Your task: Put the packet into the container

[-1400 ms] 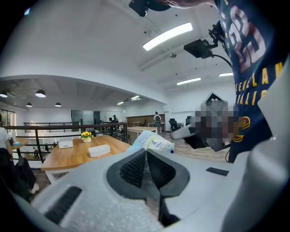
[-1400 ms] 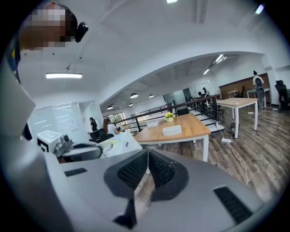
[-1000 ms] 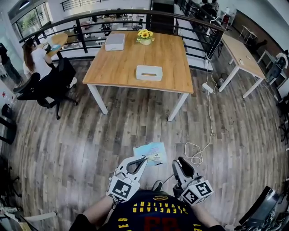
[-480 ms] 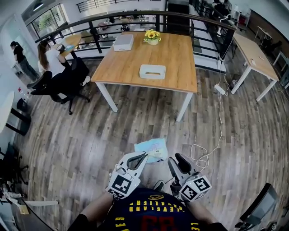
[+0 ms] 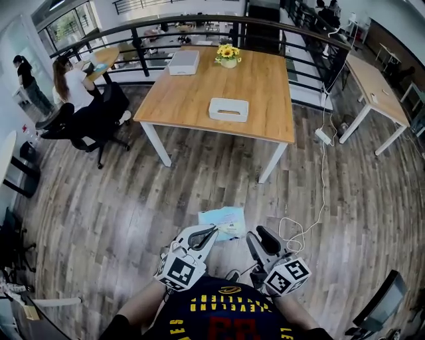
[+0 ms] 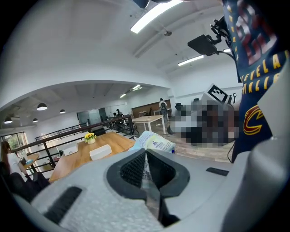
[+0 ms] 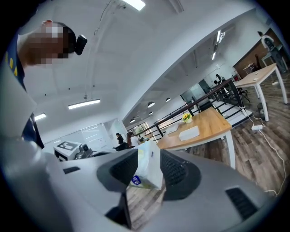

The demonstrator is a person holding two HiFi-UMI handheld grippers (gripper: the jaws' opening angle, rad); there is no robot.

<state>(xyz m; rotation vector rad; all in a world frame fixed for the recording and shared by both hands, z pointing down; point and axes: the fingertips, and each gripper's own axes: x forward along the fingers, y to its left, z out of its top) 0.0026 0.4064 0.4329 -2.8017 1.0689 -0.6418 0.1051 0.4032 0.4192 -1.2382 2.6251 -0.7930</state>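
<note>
A pale blue and white packet (image 5: 224, 221) hangs over the wood floor in front of me, with my left gripper (image 5: 212, 232) shut on its near edge. In the left gripper view the packet (image 6: 154, 143) sticks out past the closed jaws of the left gripper (image 6: 145, 159). My right gripper (image 5: 259, 236) stands open just right of the packet. In the right gripper view the packet (image 7: 146, 168) shows in the gap of the right gripper (image 7: 149, 154), and the pads do not press on it. The white container (image 5: 228, 109) sits on the wooden table (image 5: 192, 99) ahead.
A second white box (image 5: 183, 62) and a pot of yellow flowers (image 5: 228, 54) stand at the table's far end. A white cable (image 5: 307, 214) trails on the floor to my right. Office chairs (image 5: 86, 126) and two people are at the left, and a railing (image 5: 199, 20) runs behind the table.
The view has swung a little, and the table sits slightly further right in it. The right gripper has drawn a bit closer to the packet. The left gripper still holds the packet.
</note>
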